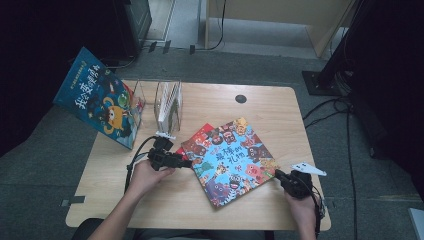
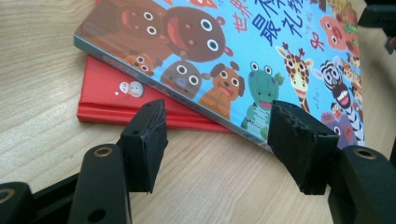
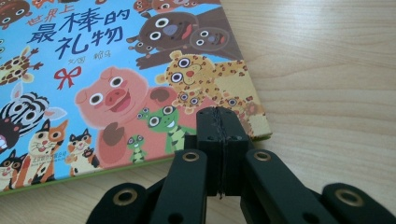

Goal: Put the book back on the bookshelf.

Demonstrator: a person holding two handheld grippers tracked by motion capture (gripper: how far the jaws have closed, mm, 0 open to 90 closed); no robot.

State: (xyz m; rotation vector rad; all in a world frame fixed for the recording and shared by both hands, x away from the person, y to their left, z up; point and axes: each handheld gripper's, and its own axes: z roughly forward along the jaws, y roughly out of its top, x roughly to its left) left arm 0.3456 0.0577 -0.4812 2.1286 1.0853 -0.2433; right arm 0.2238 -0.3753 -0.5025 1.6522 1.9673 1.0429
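Observation:
A blue picture book (image 1: 227, 160) with cartoon animals lies at an angle on top of a red book (image 1: 197, 136) in the middle of the wooden table. My left gripper (image 1: 186, 163) is at the pile's left edge. In the left gripper view its jaws (image 2: 217, 140) stand open and nothing is pressed between them. The blue book (image 2: 261, 51) and the red book (image 2: 107, 100) lie just beyond the pads. My right gripper (image 1: 278, 174) is at the blue book's near right corner. It is shut (image 3: 219, 123), pad against pad, with its tips at the edge of the book (image 3: 93, 70).
Another blue picture book (image 1: 97, 97) leans upright at the table's far left. Beside it stands a clear book stand (image 1: 167, 102) that holds a thin white book. A dark round hole (image 1: 241, 98) is near the far edge. Bare table (image 1: 150, 200) lies in front.

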